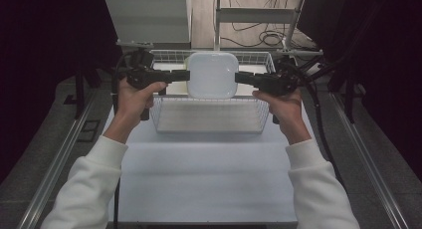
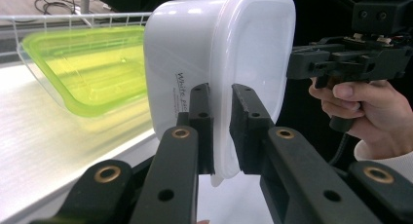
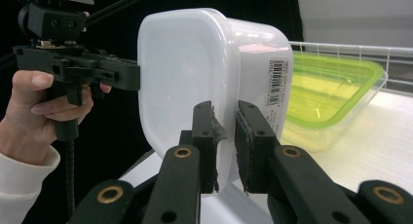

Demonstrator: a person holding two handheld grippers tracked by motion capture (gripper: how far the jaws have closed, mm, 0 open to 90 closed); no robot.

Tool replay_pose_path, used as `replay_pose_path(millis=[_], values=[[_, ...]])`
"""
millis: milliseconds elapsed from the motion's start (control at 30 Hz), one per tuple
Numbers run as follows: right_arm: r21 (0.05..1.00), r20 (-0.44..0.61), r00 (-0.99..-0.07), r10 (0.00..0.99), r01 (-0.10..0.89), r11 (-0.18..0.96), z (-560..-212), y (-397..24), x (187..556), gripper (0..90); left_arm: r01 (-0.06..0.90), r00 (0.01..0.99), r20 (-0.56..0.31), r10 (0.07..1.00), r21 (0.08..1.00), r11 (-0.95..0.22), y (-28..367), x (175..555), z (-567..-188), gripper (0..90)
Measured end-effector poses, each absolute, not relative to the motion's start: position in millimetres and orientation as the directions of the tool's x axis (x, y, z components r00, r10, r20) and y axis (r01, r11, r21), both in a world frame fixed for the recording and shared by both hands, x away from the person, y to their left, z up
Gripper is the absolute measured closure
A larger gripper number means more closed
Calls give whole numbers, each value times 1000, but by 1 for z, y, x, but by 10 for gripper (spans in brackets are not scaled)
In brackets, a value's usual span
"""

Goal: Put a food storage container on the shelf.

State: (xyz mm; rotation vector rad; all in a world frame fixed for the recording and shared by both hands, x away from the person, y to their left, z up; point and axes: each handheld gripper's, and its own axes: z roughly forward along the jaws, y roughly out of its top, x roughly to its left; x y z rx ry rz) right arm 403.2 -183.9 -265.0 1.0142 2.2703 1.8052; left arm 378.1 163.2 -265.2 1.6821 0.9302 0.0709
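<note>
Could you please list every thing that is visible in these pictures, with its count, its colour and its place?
white container: 1, white, with lid, held above the wire basket between both grippers, which clamp its rim from opposite sides
wire basket: 1, white wire, on the far half of the table
green-lidded container: 1, clear with a yellow-green lid, tilted against the basket's wall, behind the white container
table: 1, white top, under the basket
cables: several, dark, on the floor beyond the table
left gripper: 1, black, shut on the white container's rim
right gripper: 1, black, shut on the opposite rim
hands: 2, in white sleeves, each holding a gripper
</note>
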Motion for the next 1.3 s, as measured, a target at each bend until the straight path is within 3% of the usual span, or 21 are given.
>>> replay_pose_path(millis=[500, 1300], values=[[881, 344, -766, 544, 463, 96, -248, -175, 431, 788, 546, 679, -414, 606, 837, -40, 170, 411, -251, 802], [820, 413, -703, 578, 563, 99, -251, -164, 482, 783, 653, 614, -535, 580, 758, 8, 179, 468, -265, 800]])
